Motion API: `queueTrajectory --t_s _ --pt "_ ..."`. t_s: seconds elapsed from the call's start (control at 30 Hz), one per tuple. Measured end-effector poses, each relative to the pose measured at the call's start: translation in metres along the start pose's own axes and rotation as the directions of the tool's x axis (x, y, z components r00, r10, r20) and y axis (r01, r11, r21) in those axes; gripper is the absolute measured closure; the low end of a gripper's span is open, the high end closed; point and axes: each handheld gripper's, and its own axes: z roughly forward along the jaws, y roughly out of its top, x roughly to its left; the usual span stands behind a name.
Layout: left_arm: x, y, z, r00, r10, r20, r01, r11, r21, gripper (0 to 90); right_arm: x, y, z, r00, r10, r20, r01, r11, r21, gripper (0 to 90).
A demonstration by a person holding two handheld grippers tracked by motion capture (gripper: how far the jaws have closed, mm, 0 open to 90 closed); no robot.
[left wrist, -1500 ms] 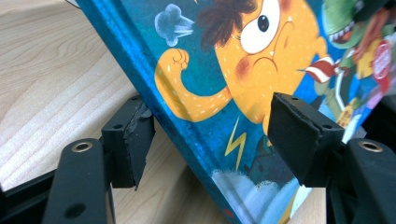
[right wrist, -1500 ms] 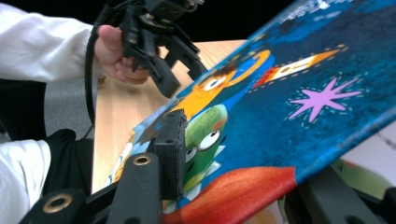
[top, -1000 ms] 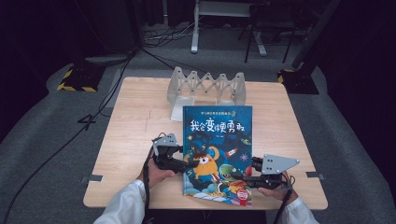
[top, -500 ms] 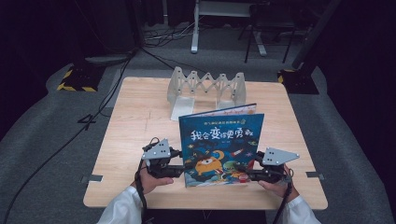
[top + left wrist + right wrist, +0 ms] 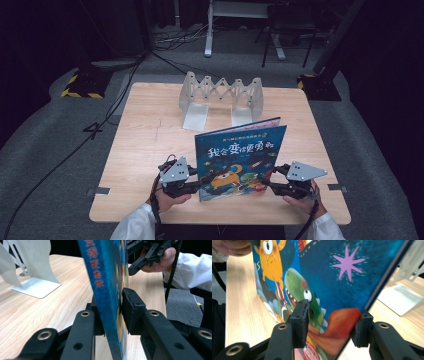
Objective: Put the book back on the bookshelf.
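A blue picture book (image 5: 240,160) with cartoon monsters stands upright on its bottom edge near the table's front, cover facing me. My left gripper (image 5: 197,186) grips its spine edge low down. In the left gripper view the jaws (image 5: 112,312) have just been closing and both pads press the book (image 5: 105,277). My right gripper (image 5: 265,182) holds the opposite edge low down. Its jaws (image 5: 330,322) have just been opening a little, and the book (image 5: 332,277) lies slantwise between the pads, touching both.
A white accordion book rack (image 5: 220,97) stands at the back of the wooden table (image 5: 150,135), behind the book. Its foot plate (image 5: 402,297) lies close behind the book's right edge. Dark floor with cables surrounds the table.
The book has been tipped up from lying nearly flat to standing upright. Both hands have shifted slightly with it, the left gripper closing onto the spine.
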Motion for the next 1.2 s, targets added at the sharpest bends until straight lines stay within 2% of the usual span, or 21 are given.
queueTrajectory --t_s 0.03,0.1,0.17,0.23,0.27,0.3,0.33,0.43,0.5,0.53,0.6,0.67,0.73,0.83,1.0,1.2 --pt "0.0 0.0 0.0 1.0 0.0 0.0 0.0 1.0 0.0 75.2 0.0 0.0 0.0 1.0 0.0 0.0 0.0 1.0 0.0 53.5" --pt "-0.002 0.001 0.0 1.0 0.009 0.003 -0.009 1.0 -0.003 77.1 -0.007 -0.003 -0.011 0.9996 0.029 -0.004 -0.029 1.0 -0.01 51.7" --pt "-0.002 0.002 0.002 0.9999 0.013 0.008 -0.013 0.9999 -0.004 78.5 -0.012 -0.003 -0.021 0.9972 0.072 0.021 -0.071 0.996 -0.047 50.1" --pt "-0.001 0.002 0.003 0.9997 0.017 0.018 -0.017 0.9998 -0.006 79.7 -0.018 0.0 -0.031 0.9928 0.117 0.023 -0.115 0.989 -0.095 47.9" --pt "-0.001 0.003 0.003 0.9995 0.025 0.018 -0.025 0.9997 -0.006 80.1 -0.022 0.004 -0.033 0.9893 0.144 0.027 -0.14 0.984 -0.11 43.8" --pt "-0.001 0.003 0.003 0.9995 0.025 0.018 -0.025 0.9997 -0.006 80.4 -0.022 0.004 -0.033 0.9893 0.144 0.027 -0.14 0.984 -0.11 43.8" --pt "-0.002 0.004 0.005 0.9995 0.03 0.014 -0.03 0.9995 -0.002 80.7 -0.024 0.009 -0.03 0.9859 0.159 0.053 -0.152 0.982 -0.111 36.8" --pt "-0.002 0.005 0.009 0.9992 0.039 0.012 -0.039 0.9992 -0.003 81.6 -0.024 0.013 -0.016 0.9876 0.138 0.074 -0.134 0.989 -0.065 33.9" --pt "-0.002 0.006 0.013 0.9992 0.04 0.005 -0.04 0.9992 -0.003 81.9 -0.024 0.014 -0.003 0.9859 0.129 0.108 -0.127 0.992 -0.019 32.9" --pt "-0.002 0.006 0.013 0.9992 0.04 0.005 -0.04 0.9992 -0.003 82.0 -0.024 0.014 -0.003 0.9859 0.129 0.108 -0.127 0.992 -0.019 32.9" --pt "0.001 0.007 0.017 0.9993 0.038 0.001 -0.038 0.9993 -0.005 82.2 -0.026 0.015 0.007 0.9855 0.138 0.099 -0.138 0.99 -0.004 34.2" --pt "0.003 0.008 0.02 0.9994 0.033 -0.007 -0.033 0.9994 -0.009 82.1 -0.024 0.016 0.014 0.9875 0.125 0.097 -0.126 0.992 0.008 35.6" --pt "0.006 0.008 0.021 0.9998 0.017 -0.012 -0.017 0.9997 -0.017 82.0 -0.022 0.019 0.02 0.9835 0.111 0.142 -0.117 0.993 0.029 31.7" --pt "0.008 0.008 0.021 0.9994 0.004 -0.034 -0.005 0.9997 -0.024 80.2 -0.023 0.021 0.021 0.9803 0.131 0.148 -0.137 0.99 0.033 33.8" --pt "0.007 0.01 0.023 0.9994 0.012 -0.033 -0.013 0.9994 -0.031 79.9 -0.021 0.018 0.021 0.9801 0.126 0.154 -0.13 0.991 0.016 34.2" --pt "0.009 0.012 0.025 0.9999 0.008 -0.013 -0.009 0.9985 -0.055 80.4 -0.02 0.016 0.019 0.9782 0.132 0.16 -0.134 0.991 0.001 34.3"
